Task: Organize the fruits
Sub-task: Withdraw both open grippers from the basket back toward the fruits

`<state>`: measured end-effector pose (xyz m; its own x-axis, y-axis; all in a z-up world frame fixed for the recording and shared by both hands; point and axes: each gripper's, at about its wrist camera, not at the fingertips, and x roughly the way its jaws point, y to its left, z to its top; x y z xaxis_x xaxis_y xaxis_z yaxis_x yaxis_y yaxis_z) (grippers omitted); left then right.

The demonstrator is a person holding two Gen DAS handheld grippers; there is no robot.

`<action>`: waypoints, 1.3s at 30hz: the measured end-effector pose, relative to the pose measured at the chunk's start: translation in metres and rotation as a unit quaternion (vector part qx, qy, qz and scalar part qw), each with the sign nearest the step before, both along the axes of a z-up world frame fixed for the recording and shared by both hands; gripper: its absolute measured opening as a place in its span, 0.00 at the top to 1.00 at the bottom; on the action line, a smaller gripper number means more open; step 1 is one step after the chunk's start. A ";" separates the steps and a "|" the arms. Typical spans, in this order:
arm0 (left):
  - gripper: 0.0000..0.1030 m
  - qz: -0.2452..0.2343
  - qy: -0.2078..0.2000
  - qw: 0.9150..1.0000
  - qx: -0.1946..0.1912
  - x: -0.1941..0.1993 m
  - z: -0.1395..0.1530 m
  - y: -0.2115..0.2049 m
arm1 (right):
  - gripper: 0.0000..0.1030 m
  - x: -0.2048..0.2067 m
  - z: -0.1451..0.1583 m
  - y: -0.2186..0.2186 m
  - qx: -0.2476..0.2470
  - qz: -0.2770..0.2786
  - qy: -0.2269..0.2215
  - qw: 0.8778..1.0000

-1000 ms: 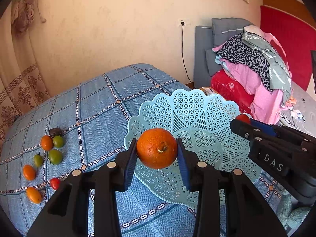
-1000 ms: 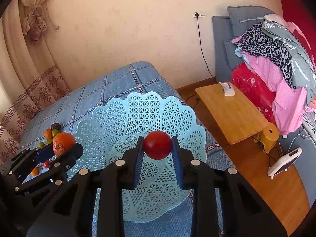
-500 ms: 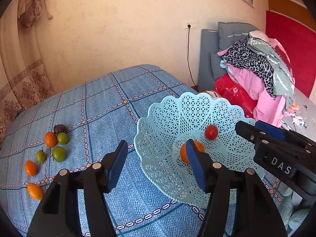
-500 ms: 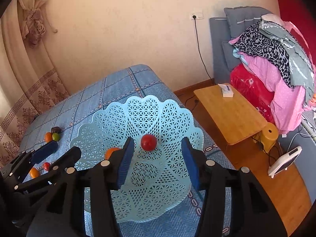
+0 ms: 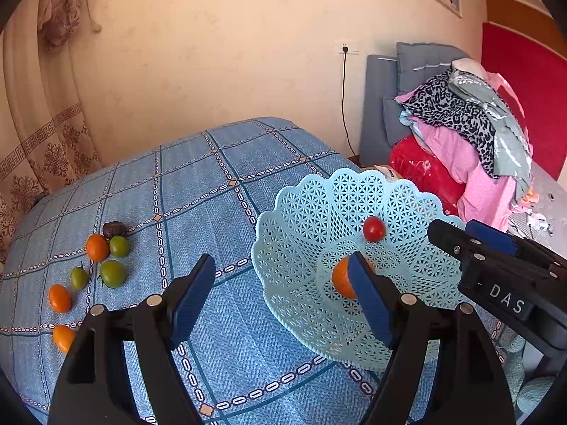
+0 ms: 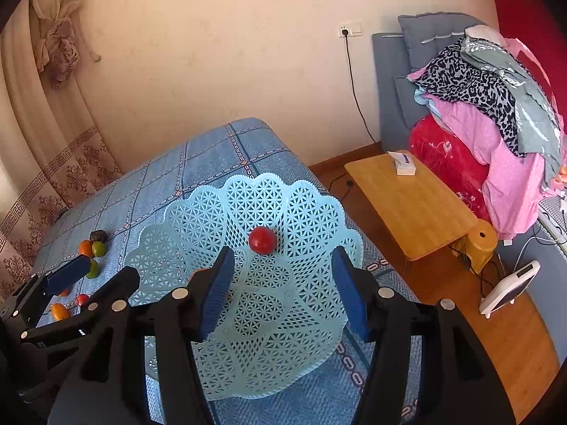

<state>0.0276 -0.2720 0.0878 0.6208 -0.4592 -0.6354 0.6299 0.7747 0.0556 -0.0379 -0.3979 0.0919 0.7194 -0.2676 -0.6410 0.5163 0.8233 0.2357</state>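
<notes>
Opening wider, left claw (image 5: 281,295) empty above the near left rim of a pale blue lattice plastic basket (image 5: 304,219); round orange fruit (image 5: 341,279) lying loose at the basket's centre, partly hidden behind the right pad. Opening too, right claw (image 6: 283,285) with nothing between its pads, hanging over the same basket (image 6: 312,212); small round red fruit (image 6: 262,239) resting on the far inner wall. Sitting on a bed with a blue checked cover (image 5: 198,184), near its right edge; small orange, green and dark fruits (image 5: 106,248) clustered toward its left edge.
</notes>
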 end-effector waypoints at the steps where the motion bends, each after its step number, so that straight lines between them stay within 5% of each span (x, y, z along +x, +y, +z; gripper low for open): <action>1: 0.26 0.000 -0.001 1.000 0.000 0.000 0.001 0.000 | 0.43 0.000 0.000 0.000 0.000 0.000 0.000 1.000; 9: 0.26 0.004 -0.004 1.000 -0.001 -0.002 0.004 0.003 | 0.33 0.000 0.004 0.002 -0.005 0.001 -0.003 1.000; 23: 0.26 0.019 -0.008 1.000 -0.005 -0.006 0.008 0.019 | 0.32 -0.004 0.011 0.011 -0.015 0.005 -0.010 1.000; 39: 0.26 0.084 -0.006 0.996 -0.005 0.006 0.003 0.084 | 0.32 0.014 0.004 0.061 -0.071 0.045 0.011 0.996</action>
